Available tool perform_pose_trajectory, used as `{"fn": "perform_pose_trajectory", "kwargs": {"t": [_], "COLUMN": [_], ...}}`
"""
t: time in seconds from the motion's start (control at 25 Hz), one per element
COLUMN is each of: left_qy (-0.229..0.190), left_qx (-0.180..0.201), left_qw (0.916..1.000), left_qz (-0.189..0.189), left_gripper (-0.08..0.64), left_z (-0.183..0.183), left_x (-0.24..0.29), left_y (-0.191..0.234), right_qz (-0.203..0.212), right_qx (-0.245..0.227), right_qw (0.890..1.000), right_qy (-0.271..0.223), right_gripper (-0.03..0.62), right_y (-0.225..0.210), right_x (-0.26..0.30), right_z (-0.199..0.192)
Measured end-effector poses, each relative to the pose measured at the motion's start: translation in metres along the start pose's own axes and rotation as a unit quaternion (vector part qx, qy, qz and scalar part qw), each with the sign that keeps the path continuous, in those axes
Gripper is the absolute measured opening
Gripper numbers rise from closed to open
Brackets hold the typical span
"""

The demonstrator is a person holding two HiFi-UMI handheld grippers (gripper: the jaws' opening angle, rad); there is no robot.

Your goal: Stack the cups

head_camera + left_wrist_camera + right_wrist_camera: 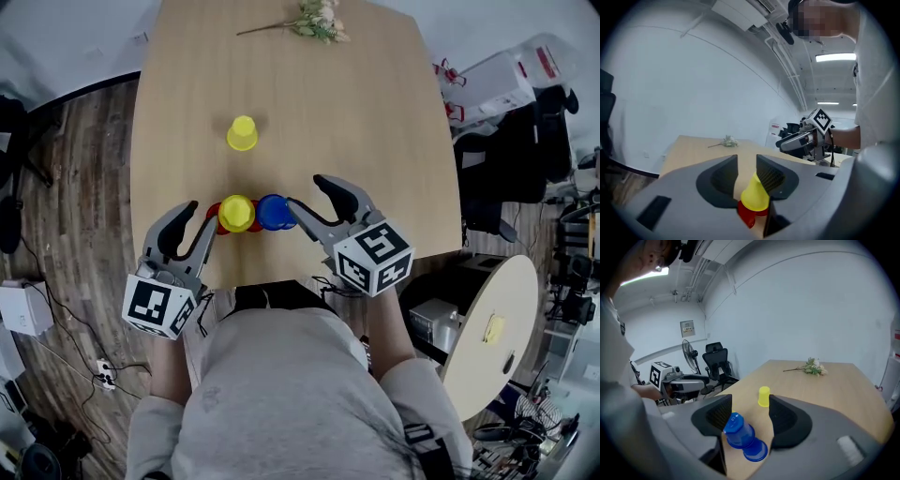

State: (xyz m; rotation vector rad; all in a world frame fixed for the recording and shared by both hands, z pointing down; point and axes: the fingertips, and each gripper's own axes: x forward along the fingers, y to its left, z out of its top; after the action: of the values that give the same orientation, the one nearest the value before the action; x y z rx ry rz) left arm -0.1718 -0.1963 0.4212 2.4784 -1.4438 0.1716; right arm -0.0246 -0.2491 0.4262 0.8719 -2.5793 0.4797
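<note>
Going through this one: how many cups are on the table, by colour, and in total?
Yellow: 2, the lone yellow cup and the yellow cup on red
Red: 1 showing, the red cup
Blue: 2, it seems, nested as the blue stack
Total: 5 cups; any hidden inside cannot be told.

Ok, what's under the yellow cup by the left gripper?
A red cup, only its lower part showing below the yellow cup. Its top is covered; anything nested inside is hidden.

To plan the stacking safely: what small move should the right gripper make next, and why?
Probably close the right gripper on the blue cups: its jaws stand open around them, so they cannot yet be lifted onto the yellow-on-red stack beside them.
</note>
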Motion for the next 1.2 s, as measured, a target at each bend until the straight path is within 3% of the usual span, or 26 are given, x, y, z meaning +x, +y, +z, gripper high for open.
{"fn": "perform_pose_trajectory", "kwargs": {"t": [0.08, 0.16, 0.44, 0.8, 1.2], "left_qy": [-0.016, -0.025, -0.012, -0.004, 0.011], "left_qx": [-0.008, -0.015, -0.027, -0.060, -0.086], "left_qw": [0.9987, 0.9960, 0.9872, 0.9666, 0.9397], "left_qz": [0.047, 0.084, 0.156, 0.249, 0.331], "left_gripper": [0.045, 0.011, 0.009, 0.009, 0.009], "left_z": [0.005, 0.006, -0.001, -0.015, -0.035], "left_x": [-0.010, -0.020, -0.042, -0.068, -0.092], "left_y": [0.012, 0.021, 0.028, 0.023, 0.009], "right_qz": [0.003, 0.012, 0.061, 0.133, 0.154], "right_qx": [-0.026, -0.050, -0.054, -0.082, -0.114], "right_qw": [1.000, 0.999, 0.996, 0.982, 0.971], "right_qy": [0.007, 0.013, 0.027, 0.107, 0.141], "right_gripper": [0.258, 0.258, 0.258, 0.258, 0.262], "right_y": [-0.016, -0.030, -0.057, -0.061, -0.061], "right_x": [0.003, 0.010, 0.073, 0.163, 0.220], "right_z": [0.012, 0.026, 0.048, -0.004, -0.044]}}
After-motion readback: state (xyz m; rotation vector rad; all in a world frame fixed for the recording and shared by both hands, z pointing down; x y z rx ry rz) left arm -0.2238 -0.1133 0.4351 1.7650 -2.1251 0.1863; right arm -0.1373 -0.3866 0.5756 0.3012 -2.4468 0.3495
